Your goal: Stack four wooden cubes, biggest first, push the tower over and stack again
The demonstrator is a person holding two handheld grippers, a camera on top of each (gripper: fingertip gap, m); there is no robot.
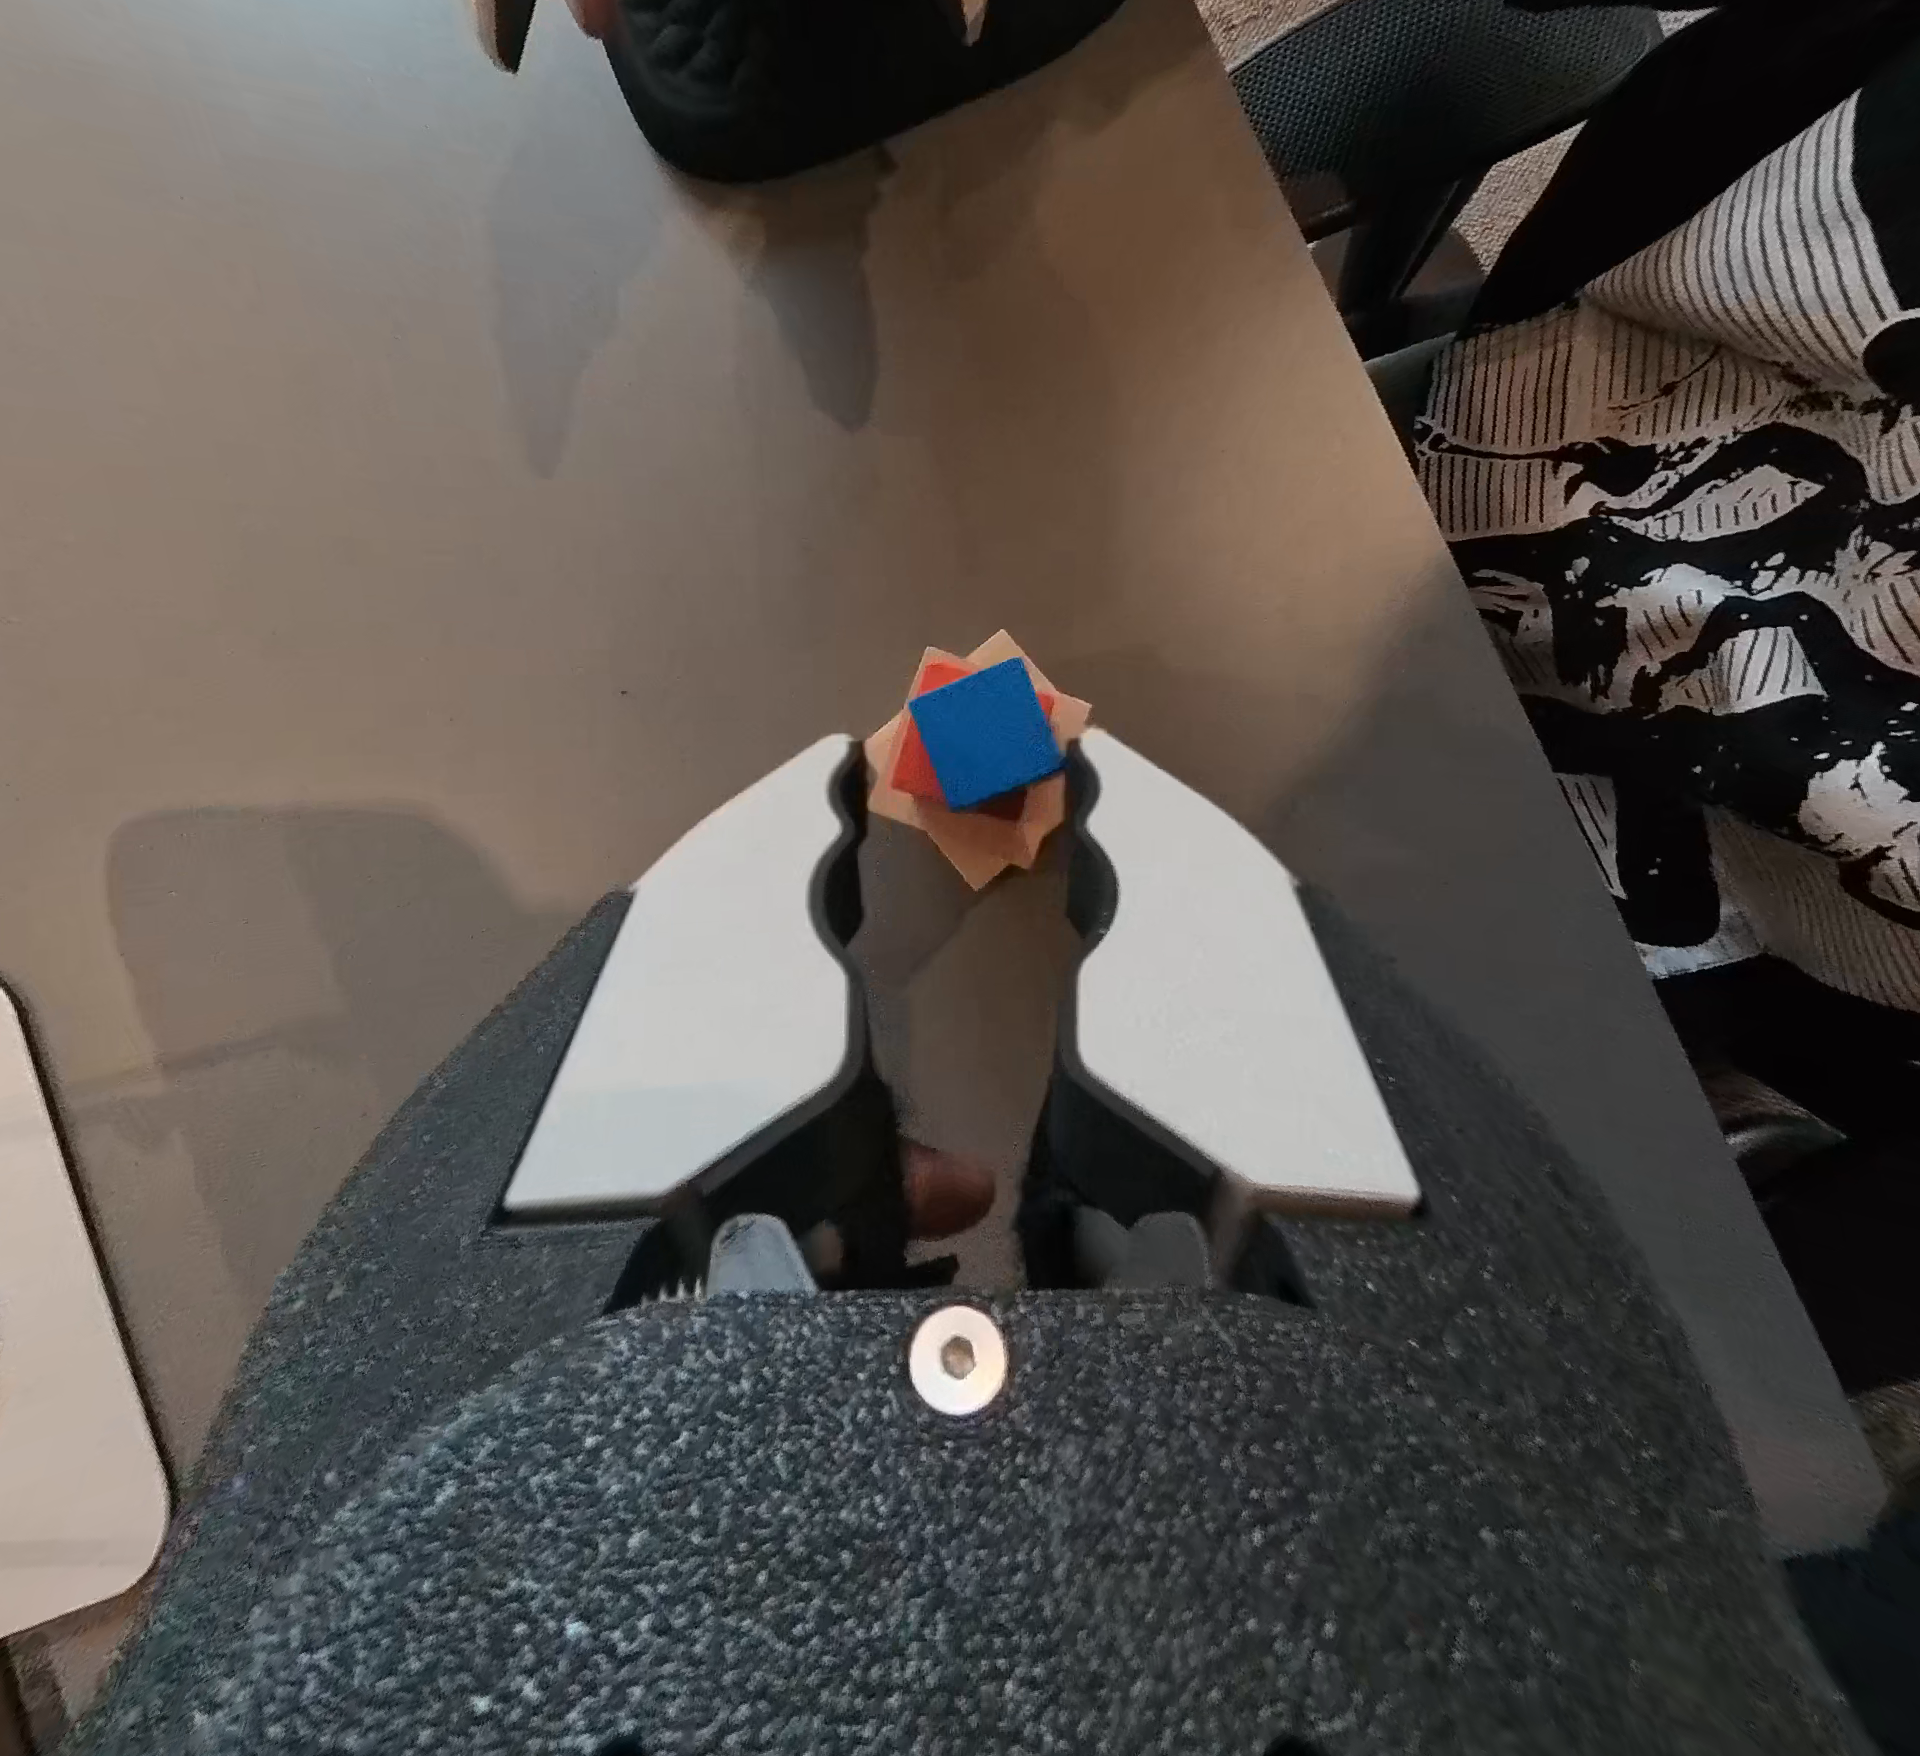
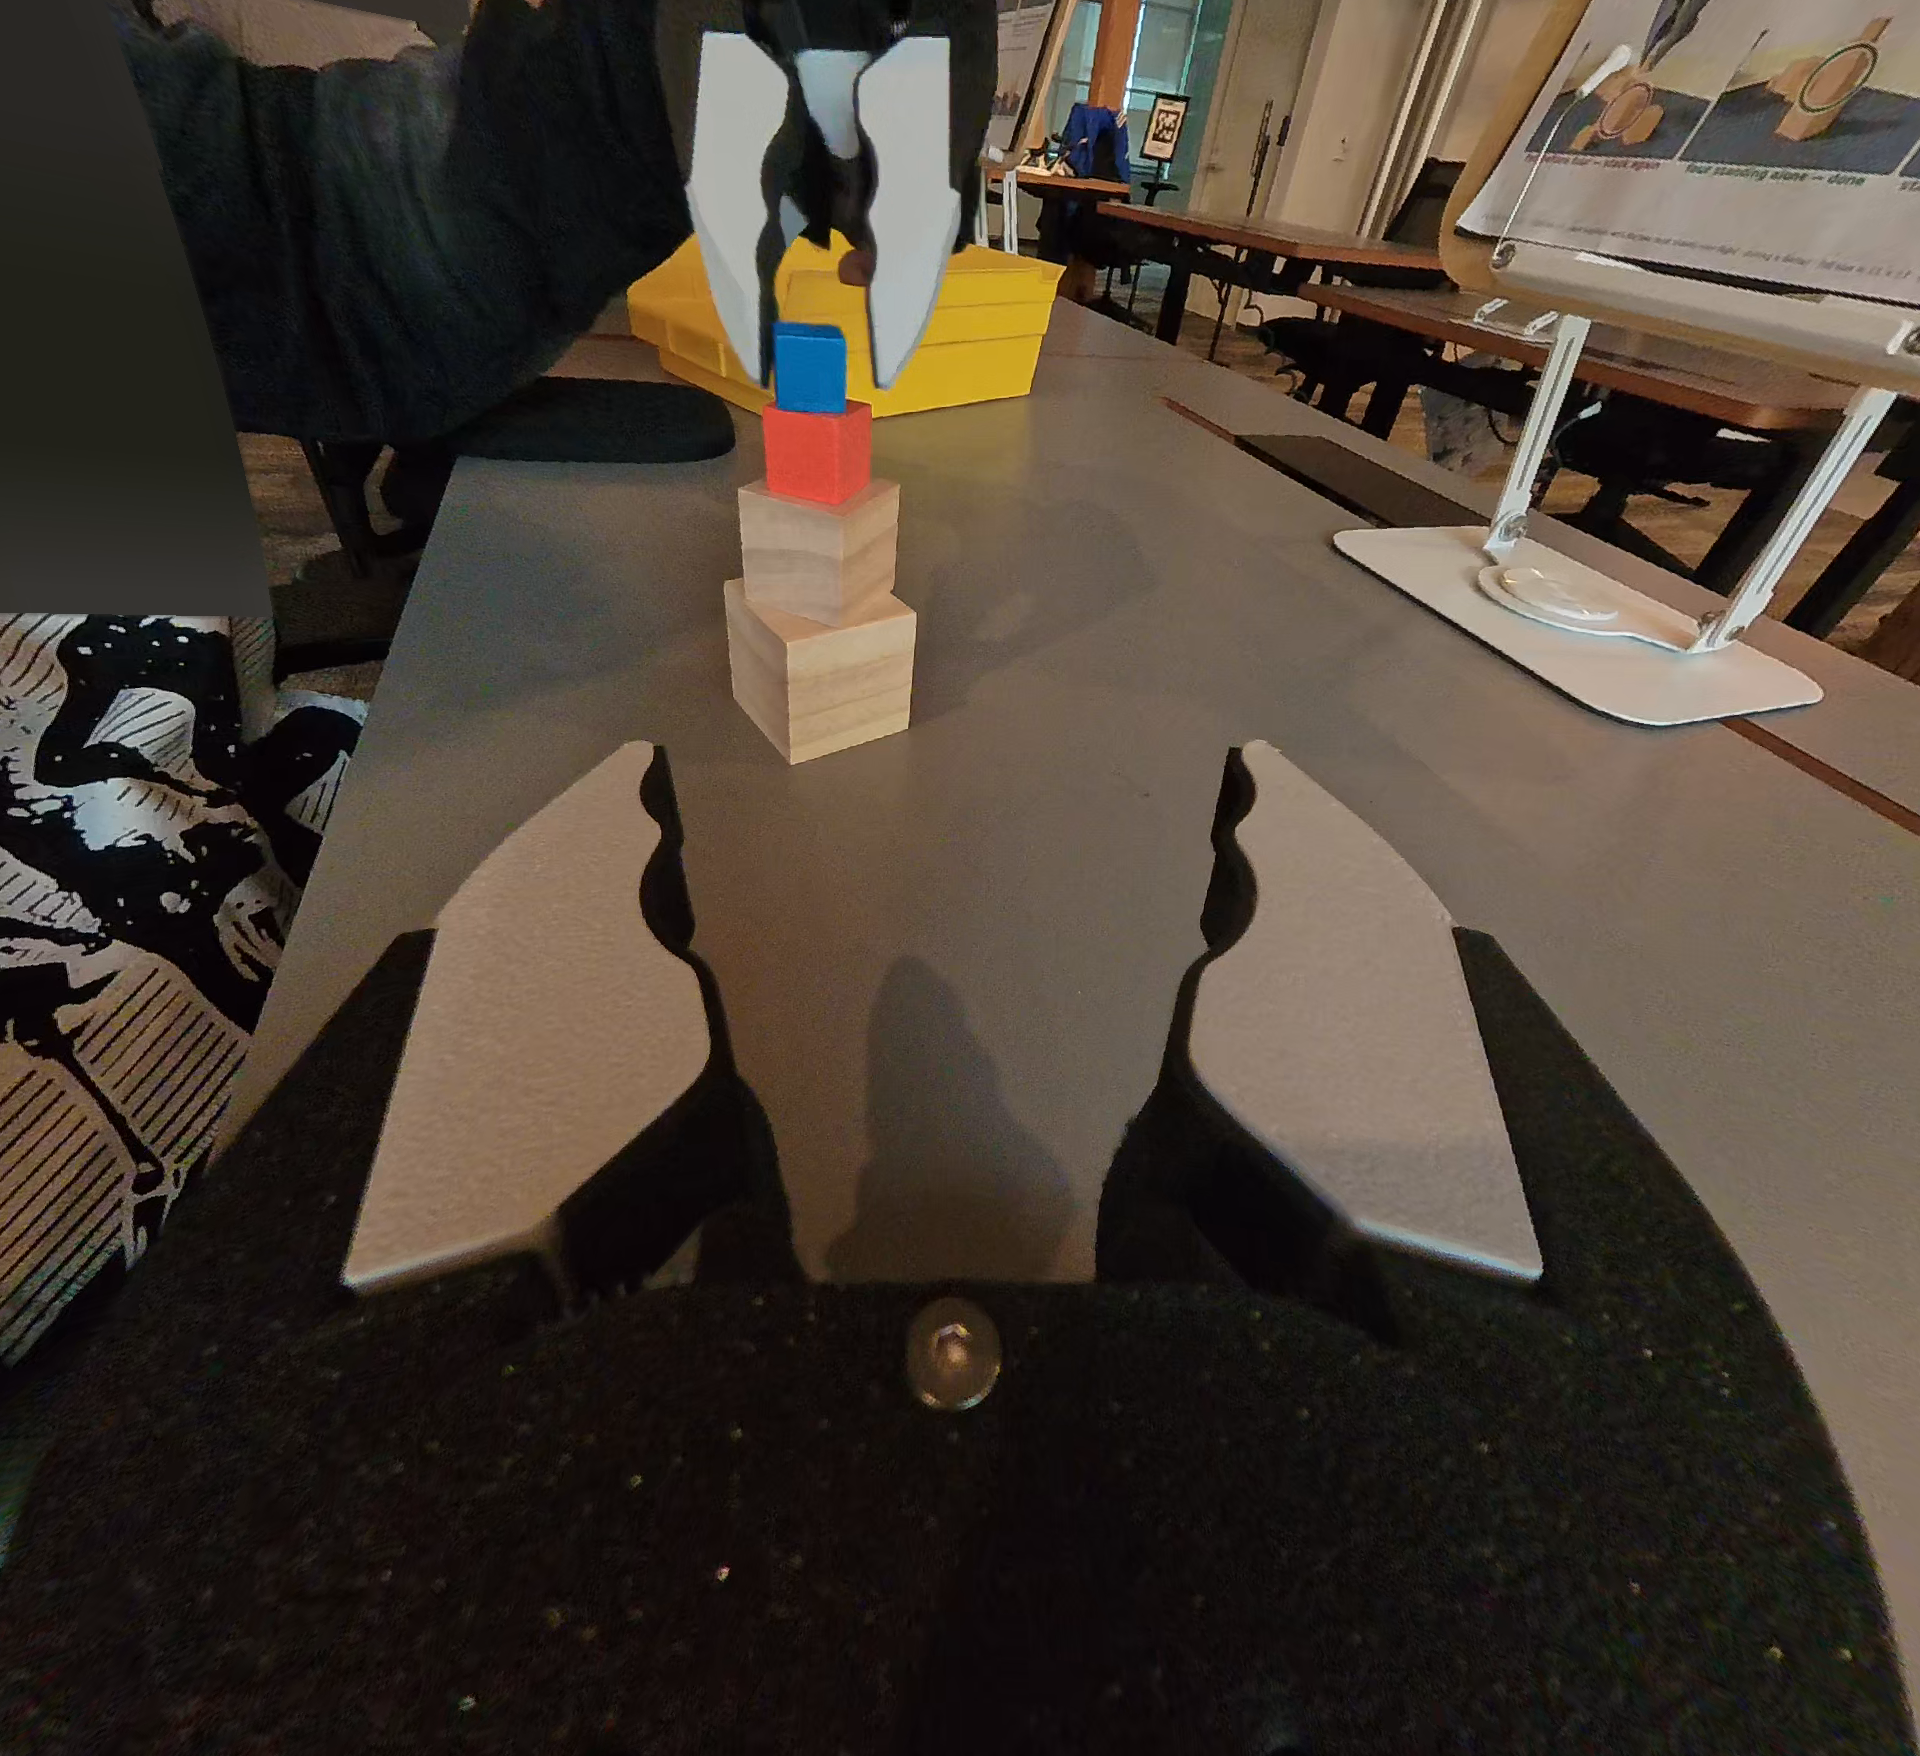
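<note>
A tower of four cubes stands on the grey table [image 2: 1143,875]: a large plain wooden cube [image 2: 821,683] at the bottom, a medium plain wooden cube [image 2: 819,548] turned on it, then a red cube [image 2: 817,451], and a blue cube [image 2: 809,368] on top. My left gripper [image 1: 966,750] points straight down over the tower. Its fingers stand on either side of the blue cube [image 1: 985,732], with a gap on one side. My right gripper [image 2: 940,761] is open and empty, low over the table in front of the tower.
Yellow bins [image 2: 966,335] stand behind the tower. A white stand [image 2: 1579,636] with an instruction sheet is at the right. A person in a patterned shirt [image 1: 1662,563] sits at the table's edge [image 1: 1382,480]. A black pad [image 2: 603,433] lies at the far left.
</note>
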